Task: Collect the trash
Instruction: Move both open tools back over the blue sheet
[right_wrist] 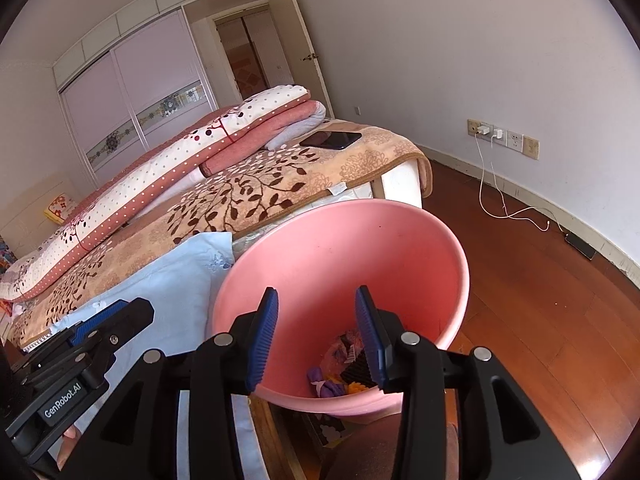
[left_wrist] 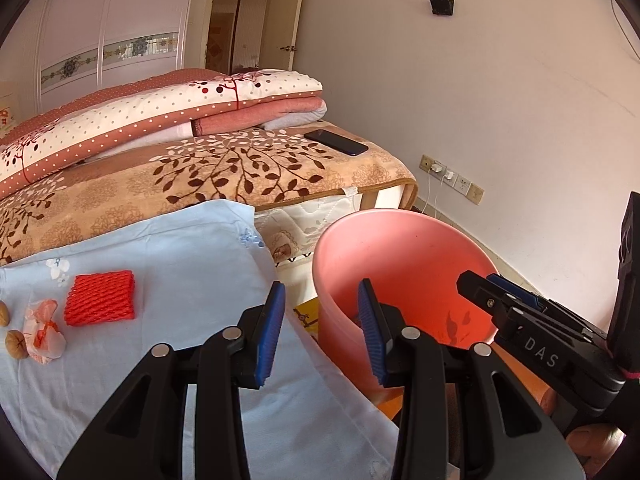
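My right claw hung with its jaws apart and empty above the pink bin, scraps lying at its bottom. My left claw gaped empty too. Further left, on the blue cloth, lay red foam netting, a wrapper and walnuts.

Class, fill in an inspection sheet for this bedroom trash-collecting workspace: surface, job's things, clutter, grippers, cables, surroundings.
Surface: light blue cloth spread beside the bed.
Job's things: pink bin holding scraps; red foam net, crumpled wrapper and two walnuts lying on the cloth.
Clutter: dark phone on the leaf-pattern blanket.
Grippers: left gripper open, empty; right gripper open, empty, above the bin.
Cables: white charger cables trailing from wall sockets to the floor.
Surroundings: wardrobe, wooden floor.
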Motion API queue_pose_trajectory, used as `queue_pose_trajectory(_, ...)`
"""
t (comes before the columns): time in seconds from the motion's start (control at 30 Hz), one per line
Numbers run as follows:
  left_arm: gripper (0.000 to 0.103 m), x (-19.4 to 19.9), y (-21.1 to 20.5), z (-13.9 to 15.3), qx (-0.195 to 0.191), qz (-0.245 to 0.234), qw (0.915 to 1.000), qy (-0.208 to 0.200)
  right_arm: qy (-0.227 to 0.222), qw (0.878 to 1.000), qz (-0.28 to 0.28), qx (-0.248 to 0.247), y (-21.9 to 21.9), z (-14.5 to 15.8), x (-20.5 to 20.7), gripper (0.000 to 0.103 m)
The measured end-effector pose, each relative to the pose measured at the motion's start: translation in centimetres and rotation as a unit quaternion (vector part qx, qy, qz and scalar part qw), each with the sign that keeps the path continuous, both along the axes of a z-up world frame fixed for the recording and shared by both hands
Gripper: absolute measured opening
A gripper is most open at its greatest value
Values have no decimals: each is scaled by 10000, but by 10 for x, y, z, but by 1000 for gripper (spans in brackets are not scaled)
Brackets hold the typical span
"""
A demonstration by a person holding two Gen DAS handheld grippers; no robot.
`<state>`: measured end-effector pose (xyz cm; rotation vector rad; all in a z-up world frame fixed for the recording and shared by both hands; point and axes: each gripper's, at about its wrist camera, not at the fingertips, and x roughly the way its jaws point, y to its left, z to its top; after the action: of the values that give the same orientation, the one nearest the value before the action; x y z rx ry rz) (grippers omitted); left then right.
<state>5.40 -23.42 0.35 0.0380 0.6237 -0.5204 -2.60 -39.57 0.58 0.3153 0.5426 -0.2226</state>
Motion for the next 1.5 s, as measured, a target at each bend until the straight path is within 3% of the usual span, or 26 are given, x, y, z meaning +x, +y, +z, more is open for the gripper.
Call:
queue_pose_trajectory(0.23, 38, -5, 31, 2, 91, 373, 9992, -103, 63, 9988, 465, -117, 42, -2, 1, 39)
queue_pose_trajectory(0.53, 38, -8, 88, 2, 203, 1062, 9936, -316, -273, 9933, 1060, -368, 99, 7, 2, 41)
queue_pose_trajectory(0.9, 38, -14, 154, -9, 359, 1626, 9856, -296, -28, 9797, 1884, -679, 167, -3, 16, 41)
queue_pose_trajectory(1.17, 38, -10, 197, -11, 139, 2126, 9769, -194, -415, 9710, 2179, -892, 203, 15, 36, 41)
queue_pose_trajectory(1.37, 38, -8, 214, -20, 21, 2432, 9699, -70, -432, 9657, 2274, -1176, 222, 4, 49, 41)
queue_pose_trajectory(1.5, 38, -8, 212, -25, 89, 2435, 9699, -31, -404, 9632, 2310, -1316, 229, -5, 55, 41)
